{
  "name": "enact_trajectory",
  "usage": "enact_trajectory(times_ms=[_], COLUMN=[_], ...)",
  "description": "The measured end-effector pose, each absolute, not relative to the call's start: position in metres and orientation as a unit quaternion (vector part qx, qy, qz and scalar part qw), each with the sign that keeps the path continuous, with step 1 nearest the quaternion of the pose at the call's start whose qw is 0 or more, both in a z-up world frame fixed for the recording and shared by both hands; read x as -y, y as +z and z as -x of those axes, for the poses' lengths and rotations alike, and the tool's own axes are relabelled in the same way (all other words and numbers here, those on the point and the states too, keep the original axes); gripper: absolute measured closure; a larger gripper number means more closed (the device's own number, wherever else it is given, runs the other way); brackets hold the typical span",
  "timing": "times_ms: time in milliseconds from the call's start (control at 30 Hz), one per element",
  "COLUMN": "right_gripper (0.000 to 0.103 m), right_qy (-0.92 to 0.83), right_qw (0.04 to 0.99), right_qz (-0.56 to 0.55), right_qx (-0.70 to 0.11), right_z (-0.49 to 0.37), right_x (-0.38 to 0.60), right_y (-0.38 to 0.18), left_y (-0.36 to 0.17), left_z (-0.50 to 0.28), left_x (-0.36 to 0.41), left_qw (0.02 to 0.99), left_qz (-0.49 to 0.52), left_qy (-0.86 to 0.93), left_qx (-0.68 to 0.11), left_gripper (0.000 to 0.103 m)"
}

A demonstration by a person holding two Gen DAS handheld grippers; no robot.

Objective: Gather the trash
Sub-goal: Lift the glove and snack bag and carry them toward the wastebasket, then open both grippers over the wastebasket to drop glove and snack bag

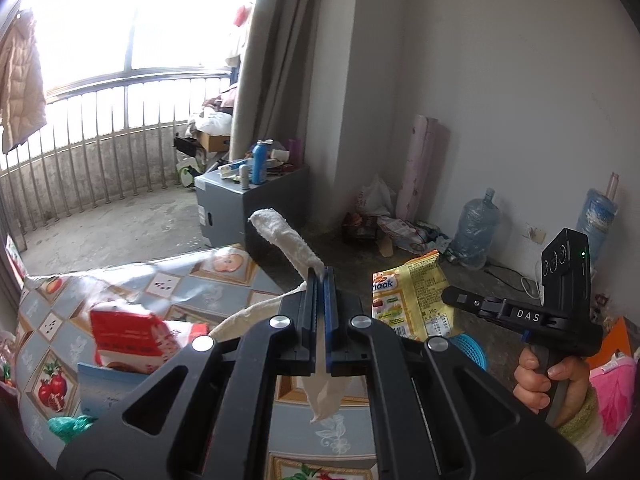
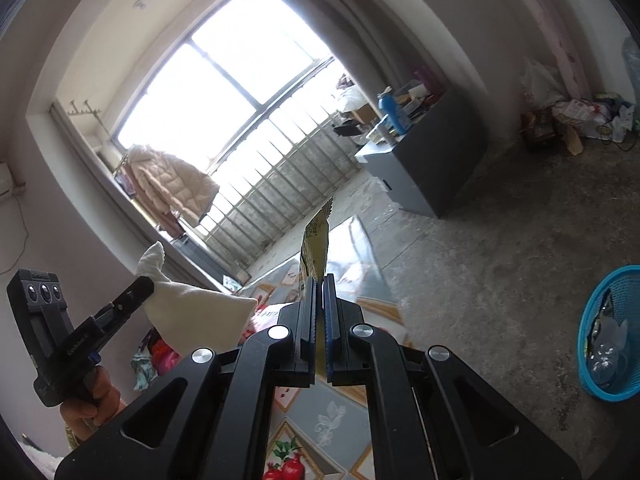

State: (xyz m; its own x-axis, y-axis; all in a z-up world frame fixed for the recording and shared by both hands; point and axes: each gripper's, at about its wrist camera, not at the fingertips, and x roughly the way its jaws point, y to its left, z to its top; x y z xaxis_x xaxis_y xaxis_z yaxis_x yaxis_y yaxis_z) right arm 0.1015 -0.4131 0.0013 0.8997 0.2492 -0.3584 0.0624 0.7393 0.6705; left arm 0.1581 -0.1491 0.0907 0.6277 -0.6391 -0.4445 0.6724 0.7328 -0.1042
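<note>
Trash is pinched in both tools so it can go to the blue basket on the floor at the right. The left gripper squeezes a soft, fuzzy white tissue. The right gripper squeezes a thin, crinkly yellow snack bag, held up over the table

The soft white cloth sits at 12 o'clock from the black left claw. The crinkly yellow snack bag has red writing. The blue-grey table cover shows red fruit squares. The round plastic basket is bright blue.
</note>
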Motion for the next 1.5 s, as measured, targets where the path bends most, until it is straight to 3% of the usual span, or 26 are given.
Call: enact_trajectory(times_ms=[733, 1200, 1500], right_gripper=[0.099, 0.099, 0.099], right_qy=[-0.138, -0.221, -0.314], right_qw=[0.874, 0.848, 0.814], right_qz=[-0.412, -0.425, -0.409], right_qx=[-0.218, -0.227, -0.267], right_z=[-0.031, -0.009, 0.009], right_x=[0.543, 0.588, 0.631], right_y=[-0.066, -0.102, -0.144], left_y=[0.015, -0.02, -0.072], left_z=[-0.17, -0.169, -0.172], left_x=[0.359, 0.434, 0.51], left_qw=[0.805, 0.773, 0.745], left_qz=[-0.113, -0.143, -0.171], left_qy=[-0.498, -0.521, -0.523], left_qx=[-0.302, -0.333, -0.376], left_gripper=[0.102, 0.102, 0.102])
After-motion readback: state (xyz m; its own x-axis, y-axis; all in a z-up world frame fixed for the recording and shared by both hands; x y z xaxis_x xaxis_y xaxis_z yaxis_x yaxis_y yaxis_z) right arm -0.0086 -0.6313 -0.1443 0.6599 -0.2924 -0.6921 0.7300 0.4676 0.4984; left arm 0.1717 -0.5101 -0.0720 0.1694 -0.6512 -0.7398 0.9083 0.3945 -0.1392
